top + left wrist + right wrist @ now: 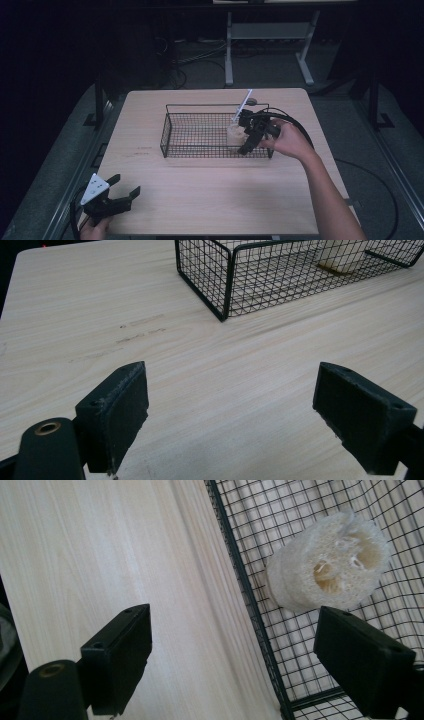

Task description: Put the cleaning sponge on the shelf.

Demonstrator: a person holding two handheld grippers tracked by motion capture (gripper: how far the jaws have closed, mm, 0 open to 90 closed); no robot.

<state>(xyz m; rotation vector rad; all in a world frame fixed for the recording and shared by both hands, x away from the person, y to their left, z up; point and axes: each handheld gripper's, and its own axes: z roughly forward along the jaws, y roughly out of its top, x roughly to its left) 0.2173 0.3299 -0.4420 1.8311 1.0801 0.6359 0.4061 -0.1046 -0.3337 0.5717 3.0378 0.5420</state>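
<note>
Now right claw (232,655) gapes beside loofah (327,562) — in basket (260,625).

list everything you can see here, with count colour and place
wire basket: one, black, middle of the table, a little toward the far side
loofah sponge: one, off-white, standing inside the basket at its right end
table: one, light wood, carries the basket
frame with legs: one, pale grey, on the floor beyond the table
cables: several, dark, on the floor beyond the table
left gripper: one, black with a grey three-cornered plate, jaws open, at the near left corner of the table
right gripper: one, black, jaws open, at the basket's right end beside the sponge
person's right hand: one, holding the right gripper
</note>
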